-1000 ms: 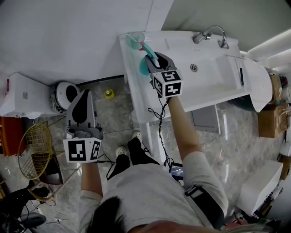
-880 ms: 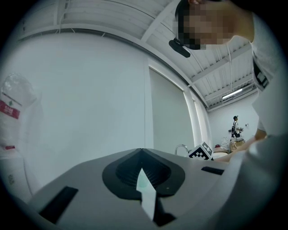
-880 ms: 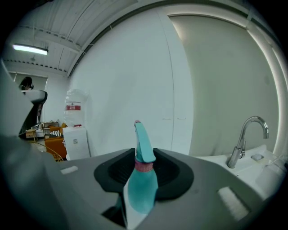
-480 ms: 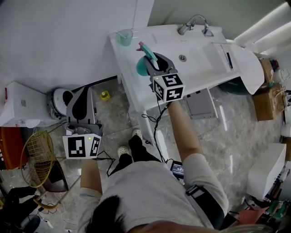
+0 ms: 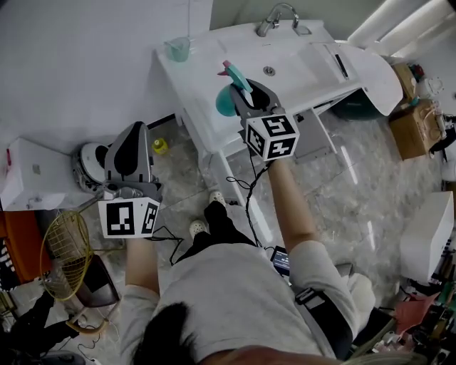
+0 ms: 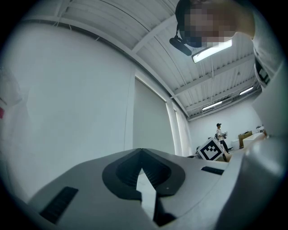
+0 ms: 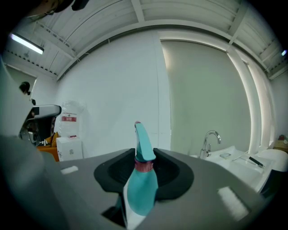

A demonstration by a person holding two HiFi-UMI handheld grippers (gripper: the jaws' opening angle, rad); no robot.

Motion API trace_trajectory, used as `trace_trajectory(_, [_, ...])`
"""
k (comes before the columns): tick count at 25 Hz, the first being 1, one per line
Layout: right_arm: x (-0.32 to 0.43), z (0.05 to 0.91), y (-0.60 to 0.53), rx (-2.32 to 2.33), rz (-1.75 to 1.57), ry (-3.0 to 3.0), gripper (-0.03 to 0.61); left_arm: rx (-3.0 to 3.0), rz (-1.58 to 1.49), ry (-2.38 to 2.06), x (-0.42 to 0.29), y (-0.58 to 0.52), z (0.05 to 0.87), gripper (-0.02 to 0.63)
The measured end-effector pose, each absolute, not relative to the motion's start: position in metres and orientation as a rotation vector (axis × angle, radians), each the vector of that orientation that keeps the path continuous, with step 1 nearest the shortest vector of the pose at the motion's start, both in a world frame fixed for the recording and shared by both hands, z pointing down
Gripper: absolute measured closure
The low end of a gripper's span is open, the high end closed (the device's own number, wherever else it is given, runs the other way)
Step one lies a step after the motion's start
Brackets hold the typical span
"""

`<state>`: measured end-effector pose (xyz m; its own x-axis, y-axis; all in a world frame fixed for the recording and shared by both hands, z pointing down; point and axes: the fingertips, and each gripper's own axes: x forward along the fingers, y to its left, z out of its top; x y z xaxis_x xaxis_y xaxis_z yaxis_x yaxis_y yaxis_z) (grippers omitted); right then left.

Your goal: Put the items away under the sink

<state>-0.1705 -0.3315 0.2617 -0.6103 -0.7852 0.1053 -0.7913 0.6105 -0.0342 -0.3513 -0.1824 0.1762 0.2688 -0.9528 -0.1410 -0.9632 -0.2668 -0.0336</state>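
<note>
Over the front edge of the bench (image 5: 187, 84), near its left corner, my right gripper (image 5: 242, 94) pinches the teal bottle (image 5: 226, 104) by its body. The right gripper view shows it wedged between both jaws, nozzle pointing up and away. It looks lifted off the top, though I can't be sure of the gap.

My left gripper (image 5: 133, 137) hangs beyond the left edge, over the floor, jaws pressed together on nothing. A cup (image 5: 178, 48) stands at the back-left corner and the tap (image 5: 276, 14) at the back edge.

I judge this to be the carry step: bottle picked up, not yet stowed. Next I need to draw it out past the front edge, drop it low, then feed it in beneath the basin, keeping it upright and my grip firm. The cup looks like the next item.
</note>
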Motion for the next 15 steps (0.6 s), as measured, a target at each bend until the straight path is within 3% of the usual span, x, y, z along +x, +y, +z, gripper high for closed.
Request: trace_trajectory(15, [-0.069,0.254,-0.21,1.625,0.114,-2.65,0.443,-2.572,0.178,1.559,-0.274,-0.122,0.177,0.606])
